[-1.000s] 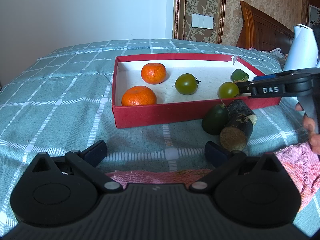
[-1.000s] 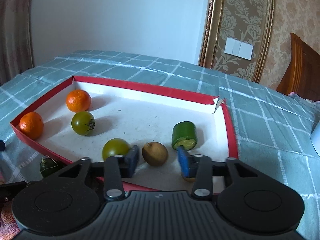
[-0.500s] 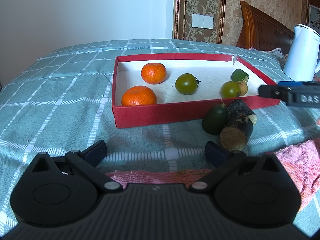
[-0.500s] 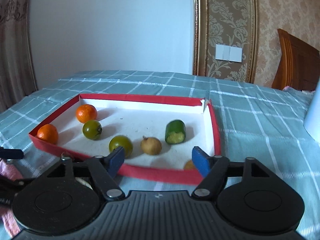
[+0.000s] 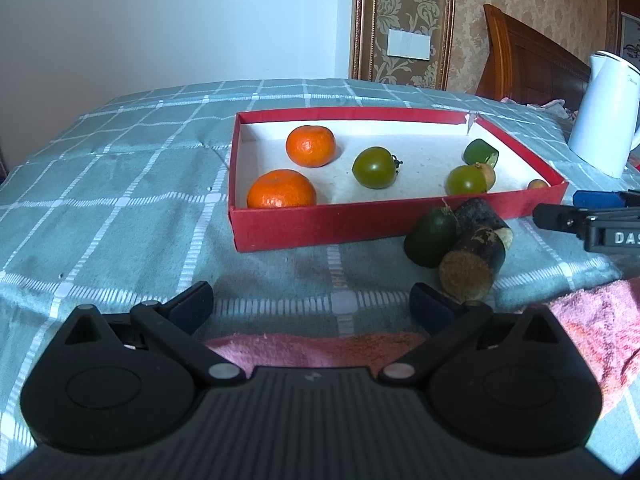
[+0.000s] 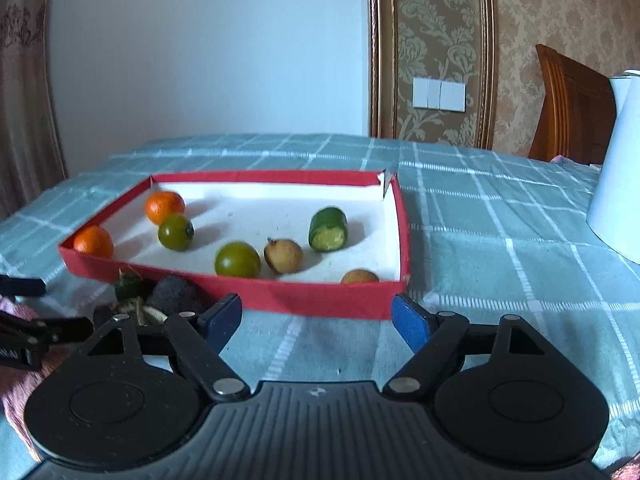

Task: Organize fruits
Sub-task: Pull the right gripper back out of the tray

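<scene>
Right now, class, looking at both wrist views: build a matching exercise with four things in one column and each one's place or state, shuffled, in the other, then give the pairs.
1. cut cucumber piece
2. two oranges
3. dark sugarcane pieces
4. right gripper

a. outside the red box, on the cloth
b. open, empty
c. box's left end
d. box's right part, near the torn corner

Pairs: 1-d, 2-c, 3-a, 4-b
</scene>
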The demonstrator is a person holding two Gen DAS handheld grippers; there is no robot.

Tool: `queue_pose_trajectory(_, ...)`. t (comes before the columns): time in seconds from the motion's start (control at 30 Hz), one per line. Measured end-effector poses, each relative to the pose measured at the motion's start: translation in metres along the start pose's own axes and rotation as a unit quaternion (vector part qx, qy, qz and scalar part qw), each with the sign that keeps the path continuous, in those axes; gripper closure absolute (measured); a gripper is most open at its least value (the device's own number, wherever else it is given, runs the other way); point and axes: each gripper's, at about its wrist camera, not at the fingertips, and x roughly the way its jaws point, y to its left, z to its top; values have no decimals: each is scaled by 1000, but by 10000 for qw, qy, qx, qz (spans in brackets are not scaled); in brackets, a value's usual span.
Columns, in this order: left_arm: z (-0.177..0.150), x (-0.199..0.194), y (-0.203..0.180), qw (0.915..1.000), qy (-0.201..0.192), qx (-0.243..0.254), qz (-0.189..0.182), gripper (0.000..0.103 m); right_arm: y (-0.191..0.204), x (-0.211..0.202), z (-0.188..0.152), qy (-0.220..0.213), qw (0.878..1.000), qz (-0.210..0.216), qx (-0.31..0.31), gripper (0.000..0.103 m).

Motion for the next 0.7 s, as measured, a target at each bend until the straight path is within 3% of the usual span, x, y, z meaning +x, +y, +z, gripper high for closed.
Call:
queue_pose_trajectory(0.27, 5, -15, -21, 9995, -164, -102, -230, 0, -7, 5, -1, 47, 9983, -547, 191, 21)
queue_pose_trajectory(0.4, 8, -13, -29, 9997, -123, -89, -173, 0, -19, 8, 0, 168, 9970, -555, 507, 21)
queue_pose_trajectory(0.7, 12, -10, -41, 9956, 83, -276, -895, 0, -22, 8, -1, 188, 9961, -621, 603, 21)
